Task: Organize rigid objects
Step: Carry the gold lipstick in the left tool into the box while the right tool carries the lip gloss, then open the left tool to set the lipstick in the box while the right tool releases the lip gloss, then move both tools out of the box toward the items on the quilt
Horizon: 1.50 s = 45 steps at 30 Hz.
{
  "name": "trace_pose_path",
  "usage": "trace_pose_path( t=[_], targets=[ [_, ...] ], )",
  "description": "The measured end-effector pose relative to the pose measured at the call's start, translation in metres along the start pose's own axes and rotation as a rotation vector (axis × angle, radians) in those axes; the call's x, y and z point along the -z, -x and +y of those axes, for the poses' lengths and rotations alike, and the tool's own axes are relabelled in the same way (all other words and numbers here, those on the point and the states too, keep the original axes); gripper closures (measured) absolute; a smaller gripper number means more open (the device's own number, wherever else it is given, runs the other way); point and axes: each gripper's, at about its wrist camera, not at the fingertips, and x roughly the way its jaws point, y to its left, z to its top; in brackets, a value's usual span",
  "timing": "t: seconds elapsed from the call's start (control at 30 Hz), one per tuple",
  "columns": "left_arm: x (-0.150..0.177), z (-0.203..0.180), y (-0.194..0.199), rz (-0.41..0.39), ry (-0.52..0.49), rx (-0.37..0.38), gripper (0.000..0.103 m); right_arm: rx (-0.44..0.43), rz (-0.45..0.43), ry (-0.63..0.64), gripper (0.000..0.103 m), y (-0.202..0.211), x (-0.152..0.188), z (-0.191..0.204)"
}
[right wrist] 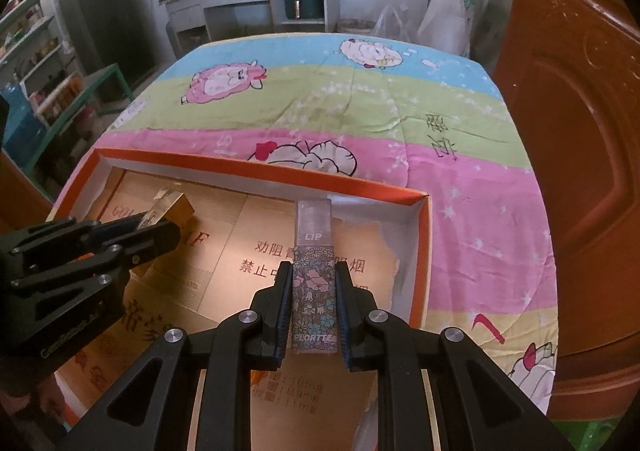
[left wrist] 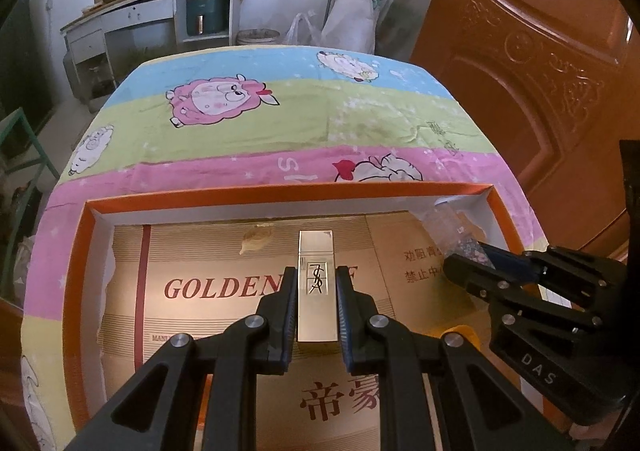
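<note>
two lipsticks held lengthwise over the tray

the gold lipstick case [left wrist: 316, 287] lies between the pads of the left gripper [left wrist: 317, 291], which pinches it, long axis running straight ahead along the fingers. the floral lip tube [right wrist: 314, 283] sits the same way in the right gripper [right wrist: 314, 291], also pinched. both point down and forward over the cardboard-lined orange tray [right wrist: 256, 171]. each gripper is just beside the other; release should likely drop each item lengthwise below its own fingertips.

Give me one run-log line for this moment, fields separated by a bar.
left gripper: shut on gold lipstick | right gripper: shut on floral lipstick | both held above orange tray
</note>
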Motion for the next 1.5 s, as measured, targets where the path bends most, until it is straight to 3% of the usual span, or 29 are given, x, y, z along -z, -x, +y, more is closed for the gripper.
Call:
trace_pose_path(
  t=[0.47, 0.53, 0.67, 0.93, 1.5],
  targets=[
    [-0.001, 0.002, -0.005, 0.028, 0.008, 0.025, 0.084, 0.008, 0.031, 0.028, 0.082, -0.005, -0.001, 0.004],
    [-0.002, 0.002, -0.005, 0.031, 0.003, 0.034, 0.080, 0.004, 0.028, 0.024, 0.077, -0.005, -0.001, 0.004],
    [-0.002, -0.001, -0.004, 0.032, -0.009, 0.042, 0.061, 0.009, 0.011, 0.016, 0.054, -0.001, 0.000, 0.003],
    [0.003, -0.004, 0.013, -0.009, -0.023, 0.036, 0.061, 0.023, -0.029, -0.007, 0.054, 0.020, 0.006, 0.000],
    [0.039, -0.010, 0.097, -0.153, -0.041, 0.045, 0.061, 0.015, -0.086, -0.076, 0.054, 0.078, 0.044, 0.013]
  ],
)
